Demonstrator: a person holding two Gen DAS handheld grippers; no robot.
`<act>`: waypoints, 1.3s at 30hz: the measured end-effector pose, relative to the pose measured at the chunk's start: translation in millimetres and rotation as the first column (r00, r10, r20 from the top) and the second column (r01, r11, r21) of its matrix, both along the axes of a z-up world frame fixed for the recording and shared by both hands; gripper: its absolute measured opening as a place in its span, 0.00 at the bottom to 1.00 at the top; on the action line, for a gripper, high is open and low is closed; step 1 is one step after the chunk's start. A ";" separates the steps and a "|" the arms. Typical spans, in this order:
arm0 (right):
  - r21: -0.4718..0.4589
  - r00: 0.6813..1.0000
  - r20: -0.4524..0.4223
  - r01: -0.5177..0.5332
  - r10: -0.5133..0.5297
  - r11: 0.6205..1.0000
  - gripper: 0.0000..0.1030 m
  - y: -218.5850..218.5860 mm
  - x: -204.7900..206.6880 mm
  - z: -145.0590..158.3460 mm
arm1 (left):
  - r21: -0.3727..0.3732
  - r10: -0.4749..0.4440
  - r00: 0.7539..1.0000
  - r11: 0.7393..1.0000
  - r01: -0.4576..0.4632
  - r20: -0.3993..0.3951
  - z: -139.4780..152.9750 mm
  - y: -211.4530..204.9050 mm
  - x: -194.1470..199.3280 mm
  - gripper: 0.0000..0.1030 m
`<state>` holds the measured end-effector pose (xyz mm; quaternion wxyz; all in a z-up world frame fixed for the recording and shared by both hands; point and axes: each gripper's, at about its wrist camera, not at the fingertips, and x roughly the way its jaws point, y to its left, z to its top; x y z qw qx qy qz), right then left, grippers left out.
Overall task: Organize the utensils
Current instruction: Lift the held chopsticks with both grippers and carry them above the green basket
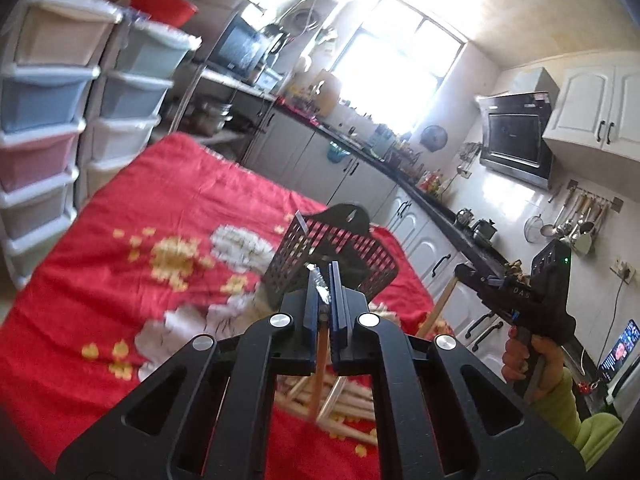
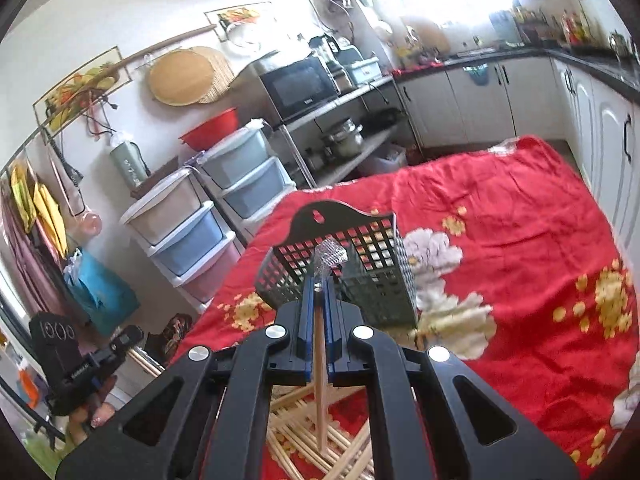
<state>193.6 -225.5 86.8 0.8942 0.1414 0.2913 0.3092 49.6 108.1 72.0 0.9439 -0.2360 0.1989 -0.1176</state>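
My left gripper (image 1: 323,276) is shut on a wooden chopstick (image 1: 320,360) with a shiny tip, which hangs down between the pads above the table. My right gripper (image 2: 320,286) is shut on another chopstick (image 2: 320,384) with a clear faceted end (image 2: 330,256). A black perforated basket (image 1: 340,248) (image 2: 360,276) stands just beyond both grippers on the red flowered cloth (image 1: 120,240) (image 2: 520,260). A loose pile of chopsticks (image 1: 344,404) (image 2: 296,436) lies below them. Each view shows the other gripper (image 1: 462,270) (image 2: 134,336) off to the side, holding its stick.
Stacked plastic drawers (image 1: 48,120) (image 2: 188,232) stand beside the table's far left. White kitchen cabinets (image 1: 420,240) (image 2: 600,120) and a dark counter run along the right. A shelf with a microwave (image 2: 300,84) and pots is behind. A person's hand (image 1: 528,356) grips the right tool.
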 end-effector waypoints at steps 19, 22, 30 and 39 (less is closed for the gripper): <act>-0.025 0.986 0.163 0.027 -0.022 0.999 0.04 11.5 -2.5 35.8 | 0.046 -0.058 0.986 0.998 0.051 0.155 60.2 -29.9 40.4 0.02; -0.026 0.983 0.180 0.035 -0.030 0.999 0.04 12.2 -2.0 39.7 | 0.060 -0.064 0.983 0.997 0.055 0.171 67.8 -36.4 50.7 0.02; -0.024 0.965 0.254 0.074 -0.065 0.997 0.04 10.2 6.4 59.3 | 0.083 -0.058 0.978 0.996 0.042 0.202 87.0 -44.8 73.8 0.02; -0.021 0.935 0.342 0.111 -0.097 0.994 0.04 10.6 18.5 81.3 | 0.124 -0.042 0.969 0.992 0.012 0.245 114.6 -56.5 97.7 0.02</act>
